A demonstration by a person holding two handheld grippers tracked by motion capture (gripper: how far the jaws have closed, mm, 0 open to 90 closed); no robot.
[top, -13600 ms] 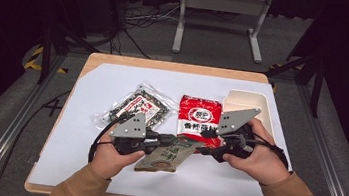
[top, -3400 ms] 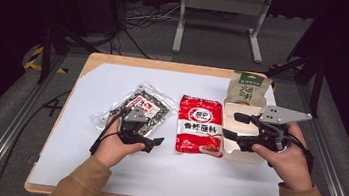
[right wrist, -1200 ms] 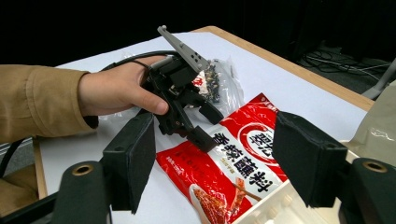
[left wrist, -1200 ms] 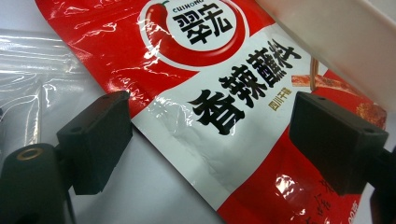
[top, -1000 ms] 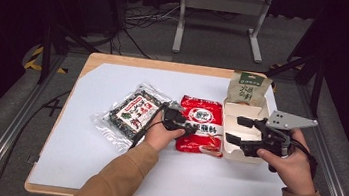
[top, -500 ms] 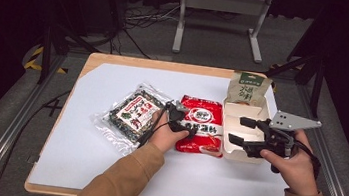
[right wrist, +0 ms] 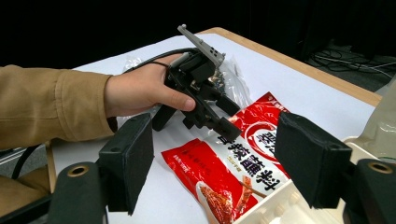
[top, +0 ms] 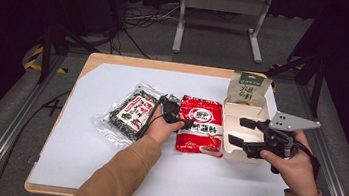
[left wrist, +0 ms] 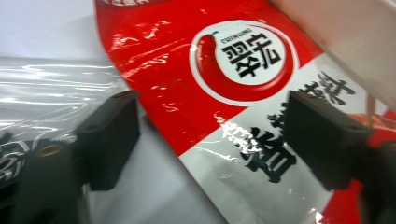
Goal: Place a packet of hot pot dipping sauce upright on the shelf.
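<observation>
A red packet point(top: 201, 131) with a chilli logo lies flat in the middle of the white table top. My left gripper point(top: 183, 121) hovers at its left edge. Its jaws have just been closing a little and still stand open point(left wrist: 217, 140), straddling the red packet point(left wrist: 243, 93) without pressing it. My right gripper point(top: 241, 132) is open point(right wrist: 215, 172) over a white tray point(top: 236, 156), facing the left gripper point(right wrist: 232, 119). A green and beige packet point(top: 248, 89) stands upright at the tray's far end.
A clear packet of dark contents point(top: 133, 113) lies left of the red one, close under the left hand; its film point(left wrist: 46, 84) borders the left jaw. The white sheet point(top: 103, 170) covers a wooden table. Metal frame rails run along both sides.
The green packet, once held by both grippers at the front, now stands at the tray. The left hand has gone from the front left to the red packet. The right hand stays.
</observation>
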